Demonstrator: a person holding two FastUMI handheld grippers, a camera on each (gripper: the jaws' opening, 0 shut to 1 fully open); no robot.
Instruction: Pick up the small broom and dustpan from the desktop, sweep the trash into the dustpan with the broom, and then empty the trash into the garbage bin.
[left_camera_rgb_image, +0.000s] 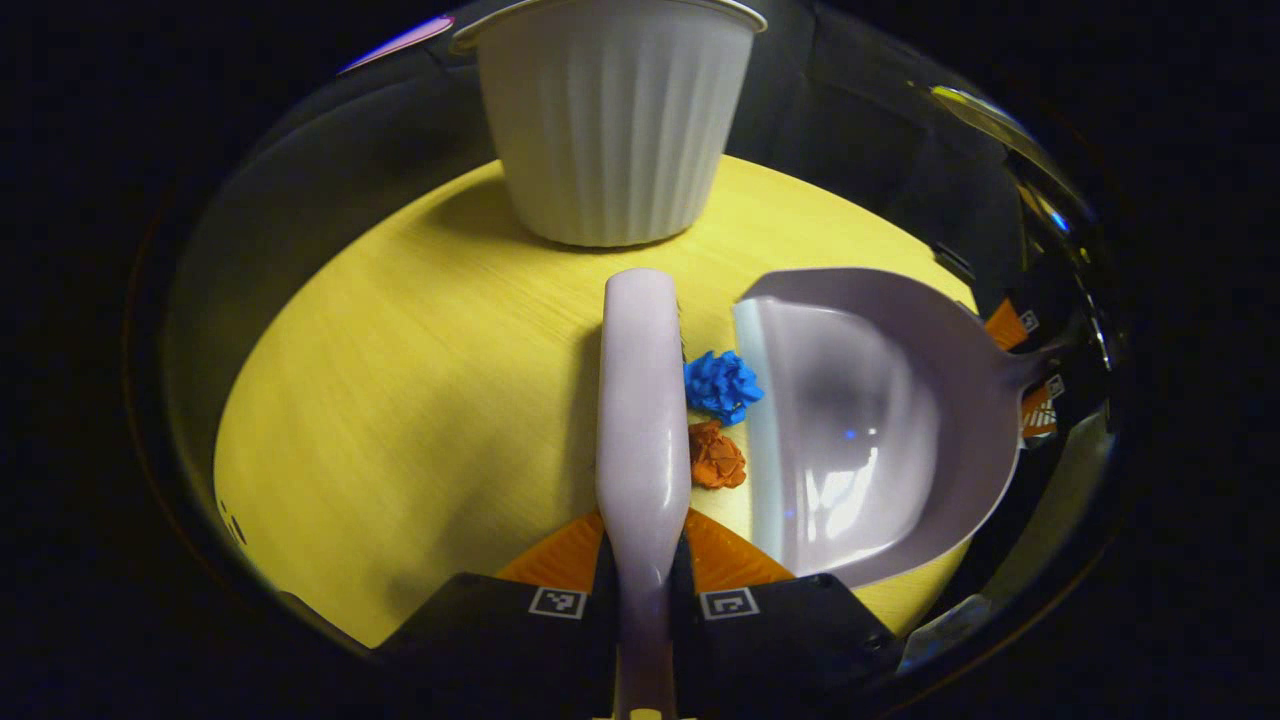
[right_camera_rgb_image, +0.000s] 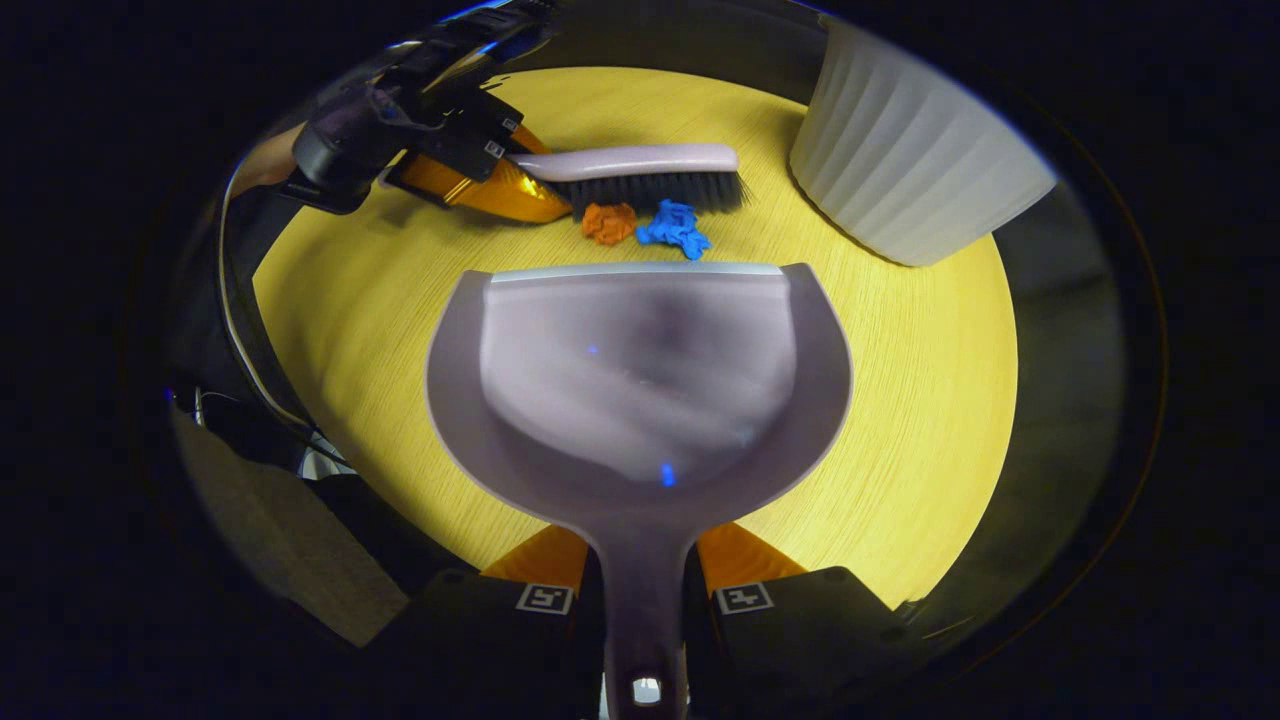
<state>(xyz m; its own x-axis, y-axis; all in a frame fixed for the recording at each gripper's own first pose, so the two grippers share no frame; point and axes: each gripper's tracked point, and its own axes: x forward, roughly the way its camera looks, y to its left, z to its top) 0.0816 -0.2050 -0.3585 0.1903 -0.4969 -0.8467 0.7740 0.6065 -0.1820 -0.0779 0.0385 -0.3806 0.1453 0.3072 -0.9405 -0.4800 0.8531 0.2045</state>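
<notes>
Round yellow wood-grain worktop (right_camera_rgb_image: 920, 400), matte, fine straight grain. White ribbed plastic garbage bin (left_camera_rgb_image: 612, 120) stands upright at its far side, tapered, fluted walls, rolled rim.

Small pale-lilac glossy plastic broom (left_camera_rgb_image: 640, 400): smooth rounded back, dark stiff bristles (right_camera_rgb_image: 660, 190) seen in the right gripper view, bristles down on the worktop. Left gripper (left_camera_rgb_image: 643, 570) has its fingers clamped on the broom handle, one each side, lying low and near level with the worktop.

Pale-lilac glossy plastic dustpan (right_camera_rgb_image: 640, 390): scoop shape, curved raised back wall, straight grey lip (right_camera_rgb_image: 635, 270) at the front edge, resting on the worktop. Right gripper (right_camera_rgb_image: 640, 570) has its fingers closed on the dustpan's narrow handle, pointing toward the broom.

Two crumpled paper scraps sit between bristles and lip: blue paper wad (right_camera_rgb_image: 675, 228) and orange paper wad (right_camera_rgb_image: 608, 222), side by side, both touching the bristles, just short of the lip, not in the pan. Broom runs parallel to the lip.
</notes>
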